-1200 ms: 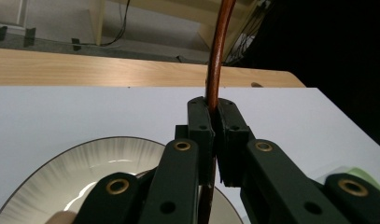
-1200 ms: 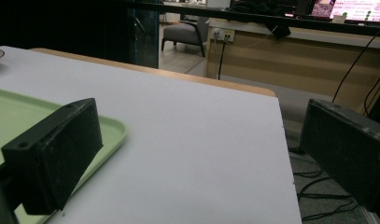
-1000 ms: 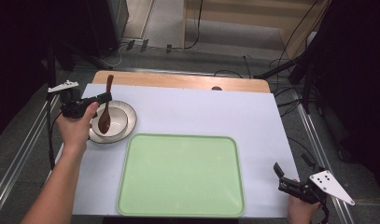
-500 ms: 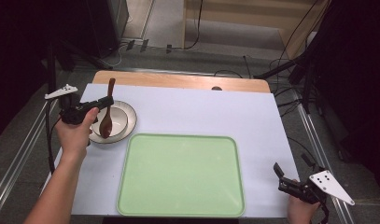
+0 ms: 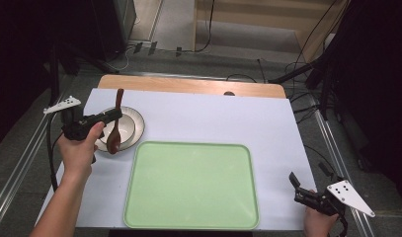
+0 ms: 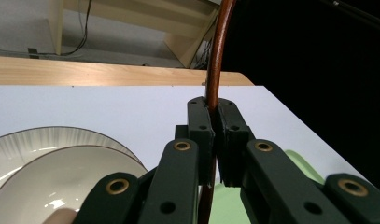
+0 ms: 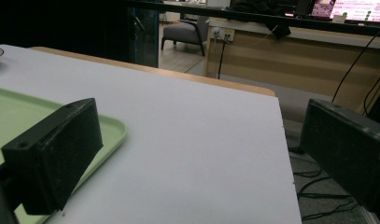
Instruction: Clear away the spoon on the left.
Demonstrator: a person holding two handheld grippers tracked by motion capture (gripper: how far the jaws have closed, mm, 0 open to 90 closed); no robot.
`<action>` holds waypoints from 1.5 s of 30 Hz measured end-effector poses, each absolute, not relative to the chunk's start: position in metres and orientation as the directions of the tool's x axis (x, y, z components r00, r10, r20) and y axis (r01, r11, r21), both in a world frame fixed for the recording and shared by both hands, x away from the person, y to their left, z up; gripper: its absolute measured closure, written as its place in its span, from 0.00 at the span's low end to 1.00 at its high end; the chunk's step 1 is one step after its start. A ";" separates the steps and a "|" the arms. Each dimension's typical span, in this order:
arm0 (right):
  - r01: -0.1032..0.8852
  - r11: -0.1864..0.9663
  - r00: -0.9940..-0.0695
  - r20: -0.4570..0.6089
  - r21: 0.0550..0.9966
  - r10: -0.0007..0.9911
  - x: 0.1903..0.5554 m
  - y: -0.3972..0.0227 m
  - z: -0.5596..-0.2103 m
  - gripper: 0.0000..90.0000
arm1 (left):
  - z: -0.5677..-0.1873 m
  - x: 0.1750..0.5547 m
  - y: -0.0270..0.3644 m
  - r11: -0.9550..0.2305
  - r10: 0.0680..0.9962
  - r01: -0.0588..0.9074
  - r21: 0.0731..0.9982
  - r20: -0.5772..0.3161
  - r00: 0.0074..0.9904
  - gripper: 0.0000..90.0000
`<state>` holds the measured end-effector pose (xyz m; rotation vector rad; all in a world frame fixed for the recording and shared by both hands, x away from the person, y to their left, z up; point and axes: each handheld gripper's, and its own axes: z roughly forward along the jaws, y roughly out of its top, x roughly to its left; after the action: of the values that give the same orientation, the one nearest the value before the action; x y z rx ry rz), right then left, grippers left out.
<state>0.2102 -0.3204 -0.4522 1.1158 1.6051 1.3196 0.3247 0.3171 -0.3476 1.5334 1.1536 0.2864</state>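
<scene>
Near the table's left edge, toward its far left corner, I have one wooden spoon (image 5: 115, 123) clamped in my left gripper (image 5: 111, 114), the jaws pressed together on its handle. It is dark reddish-brown and glossy, with a slim, slightly curved handle; it stands roughly upright, handle top toward the far edge and the oval bowl hanging low over the near rim of the dishes. In the left gripper view the handle (image 6: 215, 70) rises between the two black jaws and runs on past the top of the picture. Beneath it I count two pieces of crockery: one shallow white plate (image 5: 135, 118) with a fine ribbed rim and a thin dark edge line, and one smaller white bowl (image 5: 125, 129) nested in it. Whether the spoon's tip touches them I cannot tell. Just beside the plate, toward the near edge and filling the table's middle, lies one pale green tray (image 5: 191, 185) with rounded corners and a raised lip. The table (image 5: 213, 118) is covered in a white sheet, with a strip of light wood showing along the far edge. At the near right corner I hold my right gripper (image 5: 293, 187) off the table's edge, its jaws spread well apart with nothing between them.
</scene>
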 end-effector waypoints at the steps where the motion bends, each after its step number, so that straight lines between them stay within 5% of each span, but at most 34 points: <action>1: 0.156 0.083 -0.326 -0.028 0.984 0.945 0.210 -0.320 -0.452 0.00 | -0.348 0.321 0.316 0.121 0.774 0.502 0.856 -0.398 0.492 0.96; 22: 0.154 0.083 -0.327 -0.028 0.985 0.944 0.210 -0.321 -0.452 0.00 | -0.380 0.294 0.283 0.115 0.717 0.569 0.814 -0.464 0.520 0.96; 45: 0.155 0.084 -0.328 -0.029 0.984 0.944 0.210 -0.320 -0.452 0.00 | -0.433 0.263 0.257 0.145 0.598 0.711 0.688 -0.634 0.490 0.96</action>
<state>0.2100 -0.3205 -0.4521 1.1141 1.6069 1.3194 0.2632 0.2568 -0.4326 1.5324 1.1811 -0.1176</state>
